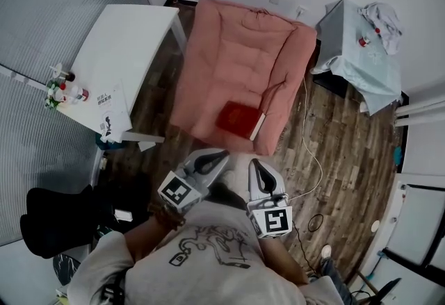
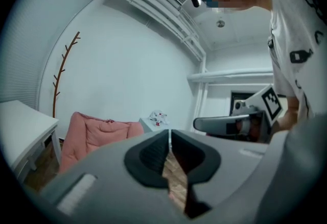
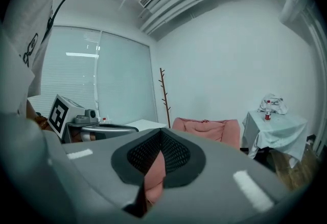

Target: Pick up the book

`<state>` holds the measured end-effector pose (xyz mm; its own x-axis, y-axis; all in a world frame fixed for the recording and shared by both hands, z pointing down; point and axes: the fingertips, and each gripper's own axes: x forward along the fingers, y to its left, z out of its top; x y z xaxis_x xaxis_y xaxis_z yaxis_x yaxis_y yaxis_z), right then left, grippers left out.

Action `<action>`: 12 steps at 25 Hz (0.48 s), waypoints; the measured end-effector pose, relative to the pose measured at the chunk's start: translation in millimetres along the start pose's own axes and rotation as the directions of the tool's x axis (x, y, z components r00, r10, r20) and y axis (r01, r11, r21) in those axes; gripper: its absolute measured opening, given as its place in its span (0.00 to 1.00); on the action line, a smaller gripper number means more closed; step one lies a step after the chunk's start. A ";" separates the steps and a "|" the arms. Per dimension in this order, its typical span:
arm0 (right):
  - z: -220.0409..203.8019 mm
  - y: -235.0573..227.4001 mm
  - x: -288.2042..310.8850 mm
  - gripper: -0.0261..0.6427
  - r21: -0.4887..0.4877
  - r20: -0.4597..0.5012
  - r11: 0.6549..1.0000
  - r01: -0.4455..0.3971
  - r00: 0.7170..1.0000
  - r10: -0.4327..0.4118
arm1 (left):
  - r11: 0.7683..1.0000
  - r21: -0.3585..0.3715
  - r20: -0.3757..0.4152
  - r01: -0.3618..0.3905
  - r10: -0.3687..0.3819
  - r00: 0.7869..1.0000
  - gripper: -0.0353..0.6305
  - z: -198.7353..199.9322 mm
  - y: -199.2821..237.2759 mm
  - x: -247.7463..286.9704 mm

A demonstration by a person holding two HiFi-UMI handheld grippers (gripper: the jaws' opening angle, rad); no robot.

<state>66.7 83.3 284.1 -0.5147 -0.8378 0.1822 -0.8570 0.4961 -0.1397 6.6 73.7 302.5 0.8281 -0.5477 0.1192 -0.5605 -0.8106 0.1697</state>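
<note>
Book (image 1: 240, 120): red, closed, pale page edge along its right side, lying flat on pink cushioned seat (image 1: 236, 46), close to the seat's near edge and toward its near right corner. Left hand-held gripper (image 1: 220, 155): held low in front of the person's chest, pointing roughly level toward the seat, jaws pressed together with nothing between them; tip level with the seat's near edge in the head view, book ahead and slightly to the right, apart and untouched. Right hand-held gripper (image 1: 255, 164): just beside the left one, same heading, jaws likewise closed and empty; book ahead and slightly to the left, apart. Book thus placed beyond both tips, about midway between their two lines. White counter (image 1: 128, 33): left of the seat, carrying small bottles (image 1: 66, 88) at its near left corner and a printed sheet (image 1: 110, 112) along its near edge. Cloth-covered counter (image 1: 361, 67): right of the seat, bearing a small bottle (image 1: 363, 41) and a crumpled cloth (image 1: 382, 17) at its far edge. Wooden floor (image 1: 341, 137): under all, with a white cable (image 1: 311, 158) trailing from the seat's right side. Bare branch stand (image 2: 61, 75): against the far wall.
</note>
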 end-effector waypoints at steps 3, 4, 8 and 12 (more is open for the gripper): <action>-6.3 -7.7 7.2 0.05 -0.004 -0.016 1.000 0.010 1.000 -0.011 | 0.999 -0.036 -0.004 -0.009 0.009 1.000 0.09 -1.0 10.0 4.9; -8.1 -9.4 10.2 0.05 -0.007 -0.023 1.000 0.016 1.000 -0.017 | 0.999 -0.052 -0.006 -0.012 0.012 1.000 0.09 -2.3 14.0 5.8; -16.8 -20.7 22.5 0.05 -0.002 -0.049 0.998 0.057 0.997 -0.057 | 0.998 -0.057 -0.045 -0.004 0.002 0.999 0.10 -18.0 31.8 11.5; -39.0 -30.8 37.5 0.07 0.010 -0.084 0.998 0.066 0.994 -0.065 | 0.999 -0.044 -0.079 0.010 -0.014 0.997 0.14 -39.7 54.6 19.3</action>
<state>72.8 45.5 333.2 -0.4585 -0.8461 0.2718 -0.8887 0.4373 -0.1376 -8.2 27.1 352.9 0.8328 -0.5185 0.1940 -0.5517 -0.8062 0.2134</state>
